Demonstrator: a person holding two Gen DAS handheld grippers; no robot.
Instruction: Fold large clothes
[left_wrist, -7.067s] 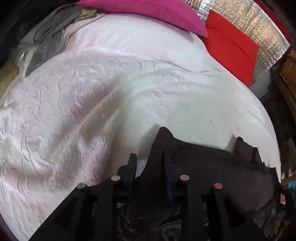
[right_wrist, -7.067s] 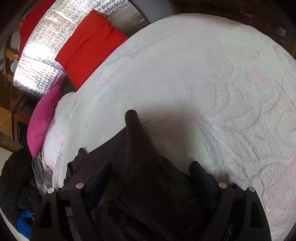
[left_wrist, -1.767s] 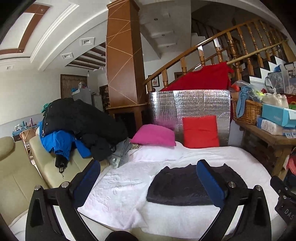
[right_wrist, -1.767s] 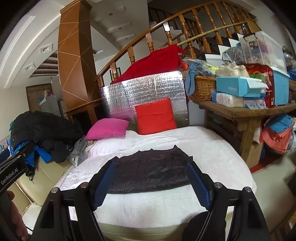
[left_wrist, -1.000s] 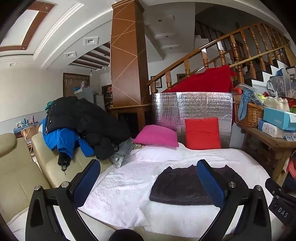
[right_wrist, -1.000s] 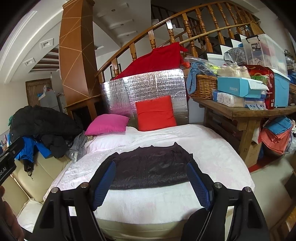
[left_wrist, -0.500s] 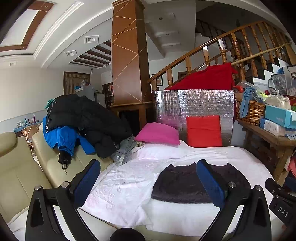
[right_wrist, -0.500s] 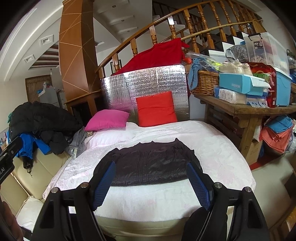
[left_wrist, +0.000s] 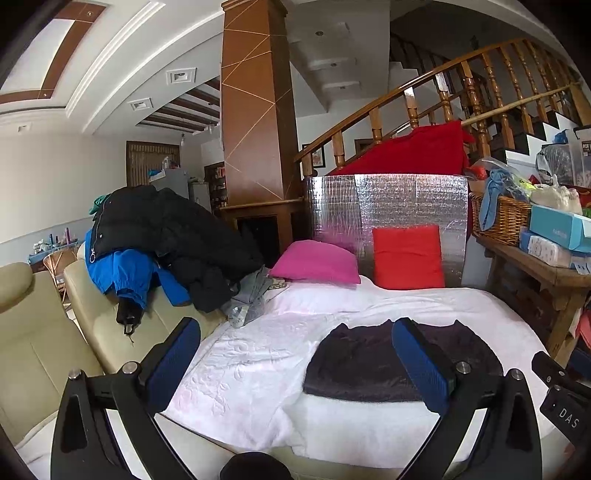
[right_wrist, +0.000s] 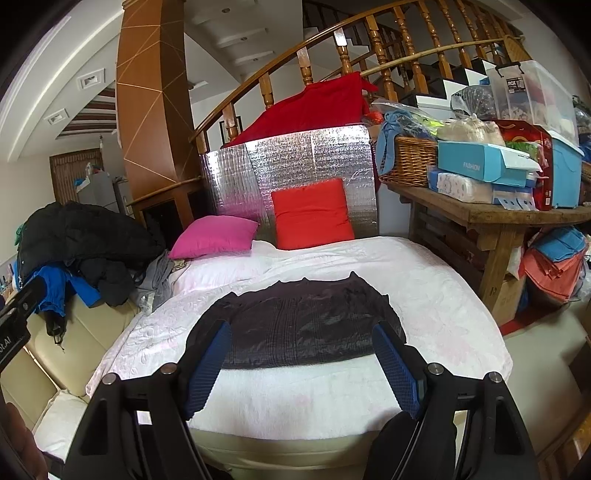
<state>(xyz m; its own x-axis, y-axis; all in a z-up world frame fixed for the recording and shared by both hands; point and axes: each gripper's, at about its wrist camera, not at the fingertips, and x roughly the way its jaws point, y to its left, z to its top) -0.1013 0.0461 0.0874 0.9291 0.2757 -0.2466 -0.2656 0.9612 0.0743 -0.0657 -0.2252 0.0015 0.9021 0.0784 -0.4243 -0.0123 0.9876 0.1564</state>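
A dark garment (left_wrist: 362, 360) lies folded flat in a neat rectangle on the white bedspread (left_wrist: 258, 362); it also shows in the right wrist view (right_wrist: 303, 321), near the bed's front. My left gripper (left_wrist: 295, 354) is open and empty, held back from the bed's front edge, with the garment ahead to the right. My right gripper (right_wrist: 301, 354) is open and empty, held in front of the bed with the garment straight ahead between its fingers.
A pink pillow (left_wrist: 314, 262) and a red pillow (left_wrist: 408, 258) lean at the bed's head against a silver foil panel (left_wrist: 388, 206). A pile of jackets (left_wrist: 155, 236) lies on the beige sofa (left_wrist: 55, 332) at left. A cluttered wooden table (right_wrist: 491, 218) stands at right.
Both grippers have let go of the garment and pulled back from the bed. In the last second both views have crept slightly closer to the bed; the garment lies still.
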